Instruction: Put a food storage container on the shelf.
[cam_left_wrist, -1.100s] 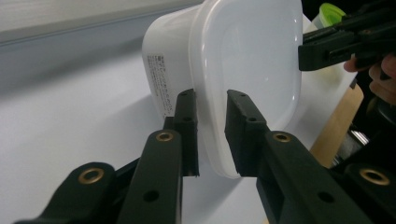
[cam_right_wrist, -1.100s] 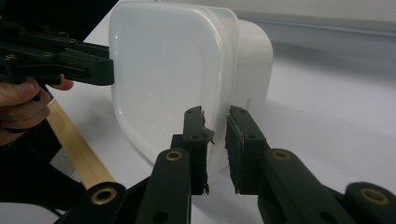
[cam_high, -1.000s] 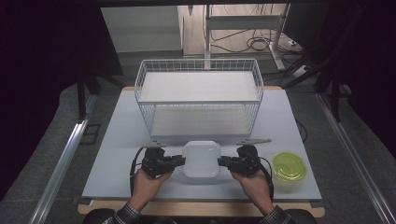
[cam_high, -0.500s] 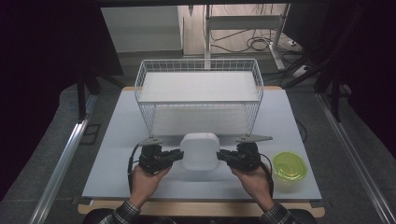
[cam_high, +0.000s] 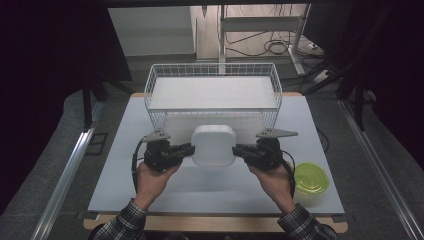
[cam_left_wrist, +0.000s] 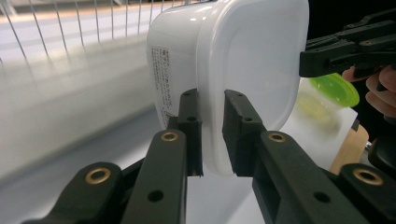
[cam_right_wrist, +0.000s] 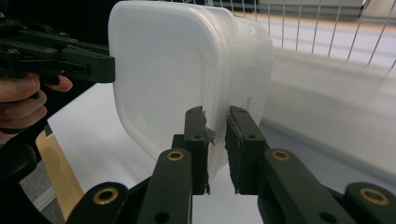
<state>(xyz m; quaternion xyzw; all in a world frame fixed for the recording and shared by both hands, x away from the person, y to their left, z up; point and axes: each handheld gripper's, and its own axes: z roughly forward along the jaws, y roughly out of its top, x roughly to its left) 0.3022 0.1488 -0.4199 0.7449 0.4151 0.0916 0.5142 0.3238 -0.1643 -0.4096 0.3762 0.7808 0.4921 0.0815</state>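
A white wire basket (cam_high: 212, 90) stands at the far side of the pale table (cam_high: 150, 190). In front of it, the white lidded plastic container (cam_high: 213, 145) hangs above the table, its rim clamped by the left gripper (cam_high: 187, 149) and right gripper (cam_high: 239, 149). A printed label (cam_left_wrist: 161, 81) on its side is too blurred to read.

White container (cam_high: 213, 145) gripped betw L gripper (cam_high: 186, 149) & R gripper (cam_high: 241, 149), in front of wire basket (cam_high: 212, 75)

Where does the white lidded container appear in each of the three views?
High view: white lidded container at centre, between both grippers, before the wire basket.
Left gripper view: upper centre, rim between the jaws.
Right gripper view: upper centre-left, rim between the jaws.
Shared landmark: the wire basket.
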